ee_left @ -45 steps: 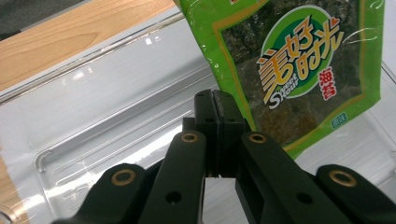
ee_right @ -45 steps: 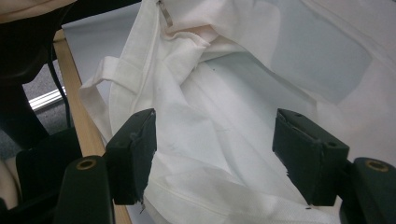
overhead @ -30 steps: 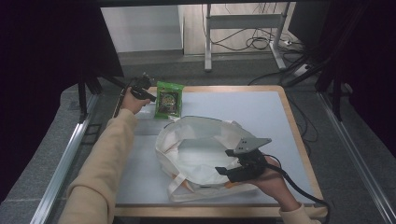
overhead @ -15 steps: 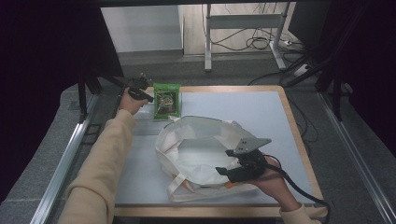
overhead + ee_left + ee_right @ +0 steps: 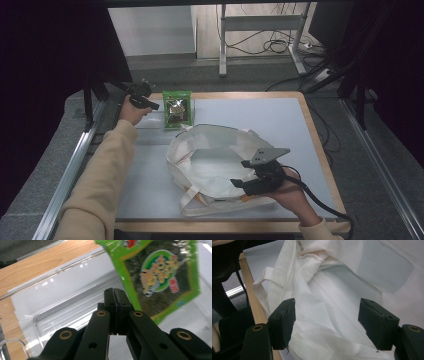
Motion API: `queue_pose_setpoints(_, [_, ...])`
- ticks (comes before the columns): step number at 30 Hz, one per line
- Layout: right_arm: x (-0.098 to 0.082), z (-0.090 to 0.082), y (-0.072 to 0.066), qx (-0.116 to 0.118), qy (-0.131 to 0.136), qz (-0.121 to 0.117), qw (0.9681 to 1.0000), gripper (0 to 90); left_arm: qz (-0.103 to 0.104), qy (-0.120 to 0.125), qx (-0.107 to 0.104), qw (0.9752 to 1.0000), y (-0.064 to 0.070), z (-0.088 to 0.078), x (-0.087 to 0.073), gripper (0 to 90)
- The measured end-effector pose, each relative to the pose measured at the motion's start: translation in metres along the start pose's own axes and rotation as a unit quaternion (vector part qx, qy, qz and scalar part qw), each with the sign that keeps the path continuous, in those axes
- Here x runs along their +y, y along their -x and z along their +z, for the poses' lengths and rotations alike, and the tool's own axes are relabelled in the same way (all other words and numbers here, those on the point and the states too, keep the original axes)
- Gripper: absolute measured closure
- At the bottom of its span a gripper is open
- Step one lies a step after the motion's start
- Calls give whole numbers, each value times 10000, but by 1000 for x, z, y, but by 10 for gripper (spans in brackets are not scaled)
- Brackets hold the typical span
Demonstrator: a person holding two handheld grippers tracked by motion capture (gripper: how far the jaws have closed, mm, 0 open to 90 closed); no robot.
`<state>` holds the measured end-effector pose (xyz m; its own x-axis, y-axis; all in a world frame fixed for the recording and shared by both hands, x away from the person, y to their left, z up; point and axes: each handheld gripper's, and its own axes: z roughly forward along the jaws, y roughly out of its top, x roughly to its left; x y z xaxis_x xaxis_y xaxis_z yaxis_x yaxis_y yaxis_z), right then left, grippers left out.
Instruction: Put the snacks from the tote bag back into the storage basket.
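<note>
Green snack packet (image 5: 177,110) stands tilted in a clear tray, beside open white tote bag (image 5: 215,165).

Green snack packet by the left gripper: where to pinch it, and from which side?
Probably the flat side edge of the green snack packet nearest the left gripper, coming in from the packet's left in the high view. The packet stands tilted up from the clear tray, so that thin sealed border is exposed. The jaws are shut beside it and would need to open first.
</note>
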<state>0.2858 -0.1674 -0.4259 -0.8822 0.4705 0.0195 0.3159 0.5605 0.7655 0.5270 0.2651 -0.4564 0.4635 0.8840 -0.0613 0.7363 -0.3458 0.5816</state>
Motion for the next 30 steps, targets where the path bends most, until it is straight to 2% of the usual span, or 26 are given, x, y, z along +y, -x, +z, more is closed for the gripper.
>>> queue_pose_setpoints(5, [0,-1,0,4,42,14,10000,302,99,128,-154,9998,9,-14,-5,899])
queue_pose_setpoints(10, [1,-4,0,-23,80,17,10000,303,286,252,-251,9990,19,-32,-9,899])
queue_pose_setpoints(14, [1,-7,1,-41,110,14,9999,302,427,330,-291,9981,31,-44,-17,900])
queue_pose_setpoints(19, [2,-10,1,-81,127,-13,9999,302,500,536,-443,9963,43,-62,-28,900])
queue_pose_setpoints(24, [2,-13,2,-99,119,-20,9999,297,539,708,-621,9941,56,-79,-44,900])
queue_pose_setpoints(30, [2,-18,3,-136,189,-13,9997,297,639,818,-735,9919,75,-96,-72,900])
